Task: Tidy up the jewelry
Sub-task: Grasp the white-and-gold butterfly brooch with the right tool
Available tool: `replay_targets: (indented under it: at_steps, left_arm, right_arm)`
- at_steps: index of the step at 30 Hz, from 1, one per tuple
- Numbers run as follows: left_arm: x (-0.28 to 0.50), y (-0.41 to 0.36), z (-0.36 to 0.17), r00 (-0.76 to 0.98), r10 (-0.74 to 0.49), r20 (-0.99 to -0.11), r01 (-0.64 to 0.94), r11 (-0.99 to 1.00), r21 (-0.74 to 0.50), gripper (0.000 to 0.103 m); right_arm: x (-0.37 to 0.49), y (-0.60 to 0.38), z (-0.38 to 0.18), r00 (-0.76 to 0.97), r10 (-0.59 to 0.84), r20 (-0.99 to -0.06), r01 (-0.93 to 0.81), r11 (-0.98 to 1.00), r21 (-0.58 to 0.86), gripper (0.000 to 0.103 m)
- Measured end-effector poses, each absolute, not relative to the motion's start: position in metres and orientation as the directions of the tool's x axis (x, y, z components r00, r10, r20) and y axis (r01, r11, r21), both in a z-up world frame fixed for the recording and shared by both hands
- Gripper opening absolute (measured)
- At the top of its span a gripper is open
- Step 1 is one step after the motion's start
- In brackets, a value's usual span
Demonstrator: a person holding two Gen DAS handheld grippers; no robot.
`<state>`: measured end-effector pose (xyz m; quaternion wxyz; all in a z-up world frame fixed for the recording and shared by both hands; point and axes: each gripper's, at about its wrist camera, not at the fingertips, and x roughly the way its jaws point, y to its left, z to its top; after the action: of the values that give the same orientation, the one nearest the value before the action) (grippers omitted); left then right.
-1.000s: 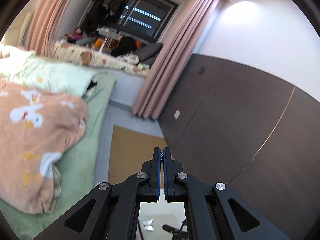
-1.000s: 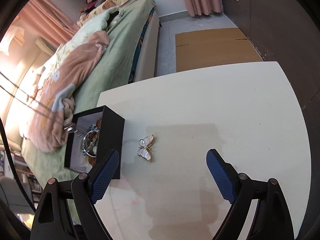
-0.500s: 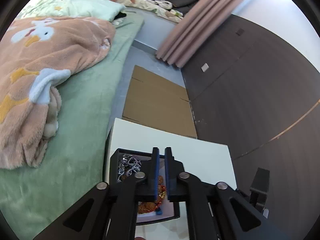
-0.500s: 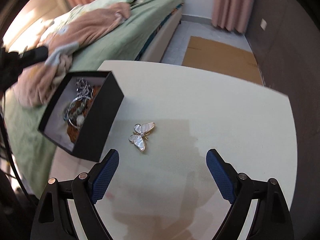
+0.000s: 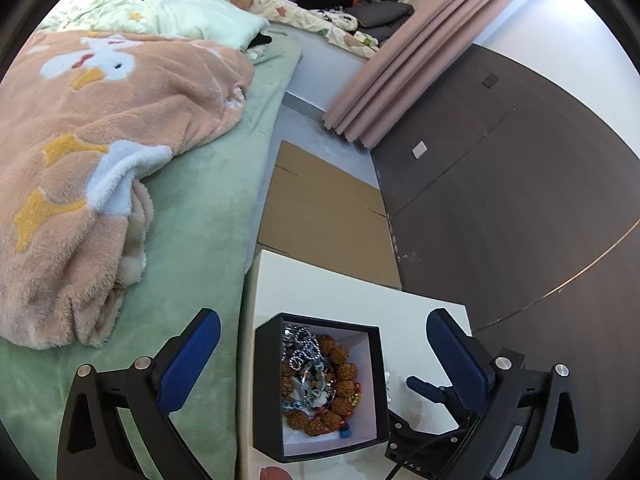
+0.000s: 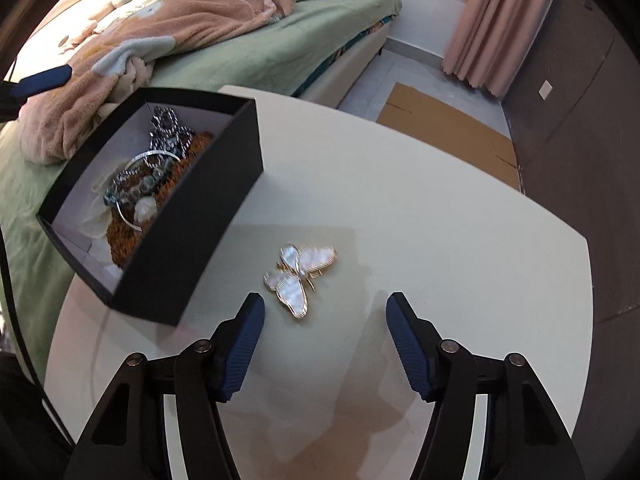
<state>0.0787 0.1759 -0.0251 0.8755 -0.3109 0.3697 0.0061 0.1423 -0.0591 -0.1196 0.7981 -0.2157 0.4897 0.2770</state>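
A black jewelry box [image 5: 267, 392] stands on the white table [image 5: 320, 284], holding a silver chain [image 5: 298, 346] and brown beads [image 5: 344, 376]. My left gripper [image 5: 322, 322] hovers over it. Its jaws are opening wide, they straddle the box in view, and the pads touch nothing. A pearly butterfly brooch [image 6: 300, 276] lies on the table [image 6: 440, 220] right of the box [image 6: 192, 240]. My right gripper [image 6: 325, 302] points down at the brooch. Its jaws are closing, and the brooch lies just ahead of the fingertips with the pads clear of it.
A bed with a green sheet [image 5: 208, 208] and a pink fleece blanket [image 5: 100, 120] runs along the table's left side. Flat cardboard [image 5: 328, 216] lies on the floor beyond the table. A dark wall panel [image 5: 500, 200] and pink curtains [image 5: 400, 72] close off the right.
My left gripper dropped and tilted down over the box, going from shut to wide open. My right gripper rolled, drew closer to the brooch, and its jaws narrowed.
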Motion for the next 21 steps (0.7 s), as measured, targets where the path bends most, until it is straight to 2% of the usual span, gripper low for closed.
replay_targets:
  at_steps: [2,4,6,14,21]
  left_arm:
    - [0.078,0.177,-0.023,0.731,-0.199,-0.653,-0.247,0.815,-0.524,0.103]
    - [0.077,0.177,-0.022,0.732,-0.191,-0.654,-0.249,0.819,-0.517,0.103]
    - [0.076,0.177,-0.022,0.731,-0.195,-0.654,-0.249,0.816,-0.522,0.103]
    - [0.076,0.175,-0.023,0.722,-0.188,-0.666,-0.247,0.829,-0.502,0.103]
    - [0.073,0.176,-0.021,0.734,-0.166,-0.659,-0.25,0.835,-0.489,0.103]
  right_arm:
    - [0.143,-0.056,-0.12,0.376,0.245,-0.894,-0.653,0.755,-0.068,0.058]
    - [0.142,-0.052,-0.12,0.377,0.262,-0.889,-0.659,0.75,-0.059,0.051]
    - [0.144,-0.051,-0.12,0.34,0.297,-0.892,-0.669,0.743,-0.007,0.031]
    - [0.143,-0.062,-0.106,0.336,0.343,-0.877,-0.639,0.767,0.055,0.031]
    - [0.136,-0.075,-0.063,0.375,0.51,-0.774,-0.626,0.755,0.195,0.031]
